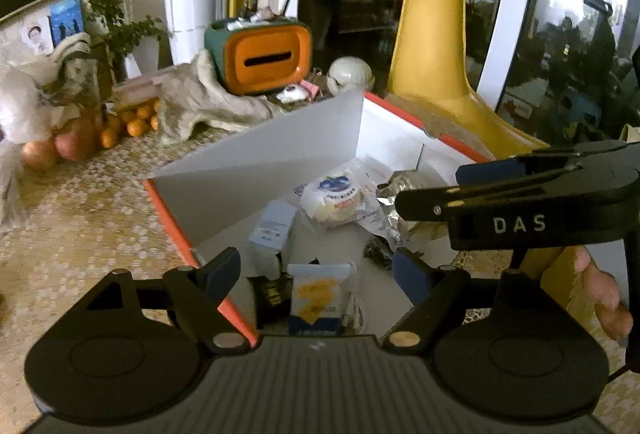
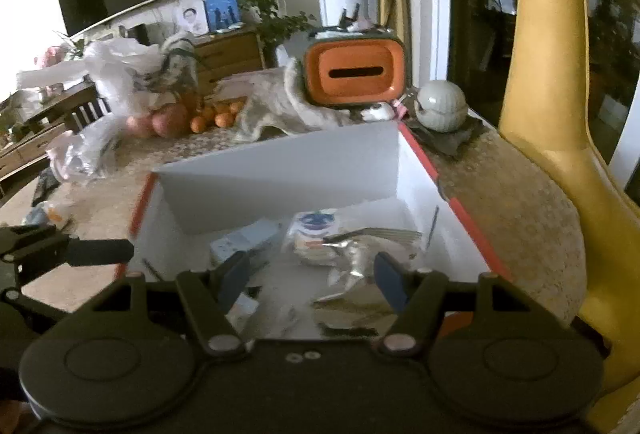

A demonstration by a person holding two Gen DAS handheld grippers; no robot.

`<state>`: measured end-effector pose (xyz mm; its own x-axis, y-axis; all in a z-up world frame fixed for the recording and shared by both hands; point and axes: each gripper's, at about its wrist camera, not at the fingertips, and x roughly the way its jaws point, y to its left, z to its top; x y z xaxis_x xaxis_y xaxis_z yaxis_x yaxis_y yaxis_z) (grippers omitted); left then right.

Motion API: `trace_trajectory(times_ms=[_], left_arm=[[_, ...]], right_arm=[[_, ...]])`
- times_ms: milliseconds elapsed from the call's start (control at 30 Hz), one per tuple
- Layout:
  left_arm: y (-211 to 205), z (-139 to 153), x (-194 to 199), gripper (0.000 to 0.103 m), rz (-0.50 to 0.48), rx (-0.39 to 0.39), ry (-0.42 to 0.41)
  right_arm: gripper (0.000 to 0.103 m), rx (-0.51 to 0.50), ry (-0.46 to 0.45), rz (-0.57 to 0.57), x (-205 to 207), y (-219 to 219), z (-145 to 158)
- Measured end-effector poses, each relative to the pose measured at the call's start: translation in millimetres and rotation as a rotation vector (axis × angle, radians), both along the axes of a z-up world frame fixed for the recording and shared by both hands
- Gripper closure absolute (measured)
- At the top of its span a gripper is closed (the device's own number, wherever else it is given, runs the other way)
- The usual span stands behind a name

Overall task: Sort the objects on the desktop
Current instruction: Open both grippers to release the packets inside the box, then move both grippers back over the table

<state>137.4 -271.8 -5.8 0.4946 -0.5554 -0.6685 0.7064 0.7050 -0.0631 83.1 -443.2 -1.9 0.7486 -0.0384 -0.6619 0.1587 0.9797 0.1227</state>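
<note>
patterned tabletop [image 1: 80,201], orange tissue box [image 1: 264,59] behind red-rimmed box [image 1: 256,153], oranges [image 1: 132,121] nearby

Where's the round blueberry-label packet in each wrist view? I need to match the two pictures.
Left wrist view: the blueberry-label packet lies inside the white box, just right of centre, beyond the left gripper.
Right wrist view: the same packet sits mid-frame on the box floor, partly blurred, beyond the right gripper.
Shared landmark: the orange tissue holder behind the box.
</note>
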Motion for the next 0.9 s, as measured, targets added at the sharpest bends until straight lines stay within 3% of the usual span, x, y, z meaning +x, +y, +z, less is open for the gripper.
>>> trace_trajectory(times_ms=[433,900], left_arm=[[72,39,-32,0.02,0.077,-0.061,-0.082],[179,67,-53,0.02,0.245,-0.084,-0.163]], right_arm=[[0.033,-0.019,-0.045,0.086,-23,63,37],[0.032,-0.055,-0.101,0.253,-19,147,73]])
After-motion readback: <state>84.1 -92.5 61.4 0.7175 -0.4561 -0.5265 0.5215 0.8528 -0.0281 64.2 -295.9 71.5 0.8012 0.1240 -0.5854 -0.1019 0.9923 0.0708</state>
